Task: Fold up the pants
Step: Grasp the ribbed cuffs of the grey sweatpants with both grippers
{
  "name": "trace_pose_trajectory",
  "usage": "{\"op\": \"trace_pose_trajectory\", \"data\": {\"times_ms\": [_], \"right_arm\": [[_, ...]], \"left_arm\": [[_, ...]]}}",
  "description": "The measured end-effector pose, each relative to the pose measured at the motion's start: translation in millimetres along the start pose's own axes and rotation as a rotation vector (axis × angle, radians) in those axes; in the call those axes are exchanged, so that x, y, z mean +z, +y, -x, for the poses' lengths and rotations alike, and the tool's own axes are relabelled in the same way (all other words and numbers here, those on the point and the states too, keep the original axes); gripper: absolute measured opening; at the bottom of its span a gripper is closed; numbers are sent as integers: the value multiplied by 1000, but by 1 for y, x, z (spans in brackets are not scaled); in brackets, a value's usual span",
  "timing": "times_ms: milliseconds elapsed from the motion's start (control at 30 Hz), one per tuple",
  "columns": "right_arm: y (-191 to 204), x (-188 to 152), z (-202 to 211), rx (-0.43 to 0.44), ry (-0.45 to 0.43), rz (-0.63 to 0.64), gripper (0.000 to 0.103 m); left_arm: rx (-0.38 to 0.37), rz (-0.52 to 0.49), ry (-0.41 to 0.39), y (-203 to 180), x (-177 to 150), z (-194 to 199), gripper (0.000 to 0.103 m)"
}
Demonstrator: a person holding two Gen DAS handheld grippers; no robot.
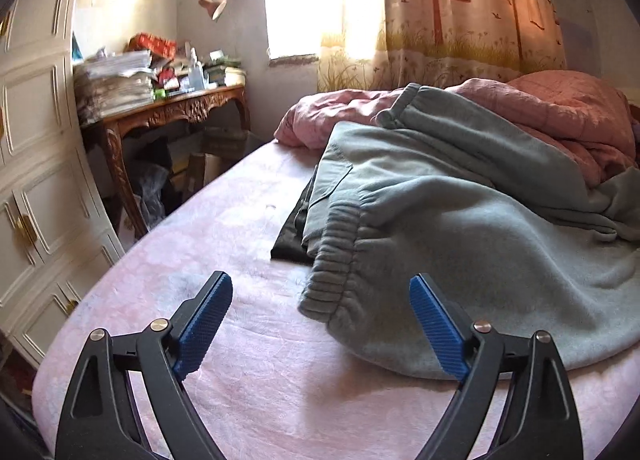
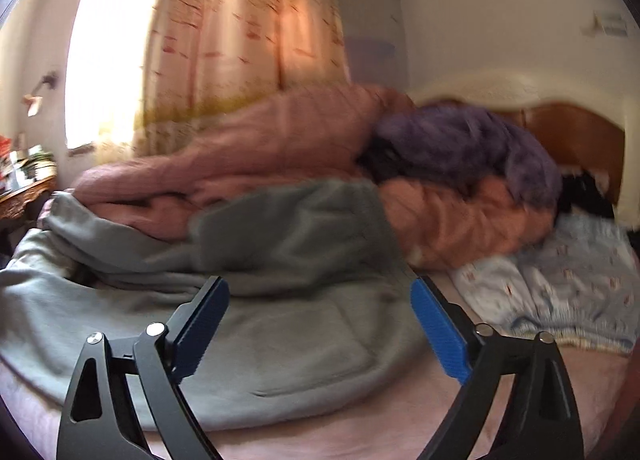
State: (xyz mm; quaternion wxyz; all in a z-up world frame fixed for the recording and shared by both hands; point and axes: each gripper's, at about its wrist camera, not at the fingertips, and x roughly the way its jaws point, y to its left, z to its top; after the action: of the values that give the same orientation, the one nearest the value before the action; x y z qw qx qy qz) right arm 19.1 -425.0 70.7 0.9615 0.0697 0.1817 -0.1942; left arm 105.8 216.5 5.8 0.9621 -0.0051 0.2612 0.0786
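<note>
One pair of grey-green fleece pants (image 1: 460,195) half-covers a dark garment (image 1: 290,236), unidentifiable; both hand-held grippers, left hand-held gripper (image 1: 320,292) and right hand-held gripper (image 2: 320,296), gape wide, empty.

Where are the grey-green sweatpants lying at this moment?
The grey-green sweatpants lie rumpled on the pink bed sheet, right of centre in the left wrist view, against the pink duvet and over a dark garment.

Grey-green fleece pants (image 1: 480,219) lie rumpled across the pink bed (image 1: 180,260), ribbed cuff (image 1: 332,260) nearest, far end resting against a pink quilt (image 1: 560,107).
</note>
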Motion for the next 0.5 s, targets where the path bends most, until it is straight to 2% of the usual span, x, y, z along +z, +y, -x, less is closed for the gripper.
{"op": "trace_pose_trajectory", "data": {"times_ms": [67,100,167,233,367,433,500], "right_arm": [[-34,-6,-30,8,107,-98,86],[-54,-9,-48,11,179,-170,82],[-82,-16,-72,30,265,-281,81],[-107,-26,-97,63,348,-388,81],[-119,-43,-126,63,403,-381,79],[-118,-49,-145,69,429,-345,68],[-120,-51,-157,67,432,-374,64]], "left_arm": [[-31,61,61,17,-7,-18,87],[-70,92,99,24,-10,-27,87],[-146,148,184,28,-12,-41,87],[-163,163,223,27,-15,-48,87],[-188,97,249,8,-18,-54,87],[-181,48,275,-5,-20,-59,87],[-147,25,306,-12,-21,-70,87]]}}
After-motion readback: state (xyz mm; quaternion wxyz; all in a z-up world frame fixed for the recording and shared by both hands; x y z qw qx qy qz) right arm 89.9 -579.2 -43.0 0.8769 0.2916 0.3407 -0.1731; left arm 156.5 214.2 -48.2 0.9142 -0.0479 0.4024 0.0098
